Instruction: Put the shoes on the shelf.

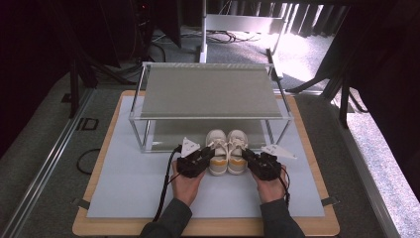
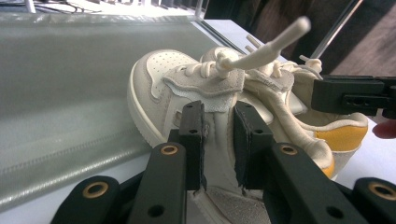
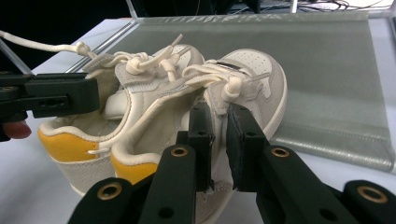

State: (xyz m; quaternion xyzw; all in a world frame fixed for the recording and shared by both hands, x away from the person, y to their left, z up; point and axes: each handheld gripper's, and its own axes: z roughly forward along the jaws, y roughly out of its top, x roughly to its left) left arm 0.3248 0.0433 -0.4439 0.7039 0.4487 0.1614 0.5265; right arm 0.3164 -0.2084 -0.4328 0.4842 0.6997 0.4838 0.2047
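Since each sneaker is pinched by its side wall, left claw (image 1: 207,155) on the left sneaker (image 1: 216,147), right claw (image 1: 249,155) on the right sneaker (image 1: 236,147), I'd guess they're headed for the shoe rack (image 1: 210,91) together.

You worked at a wooden tabletop (image 1: 99,173) under a pale mat (image 1: 129,183), with a two-tier metal rack (image 1: 208,94) at its far side. Grey carpet (image 1: 44,148) surrounded it; daylight fell at the far right (image 1: 307,49), the left stayed dark.
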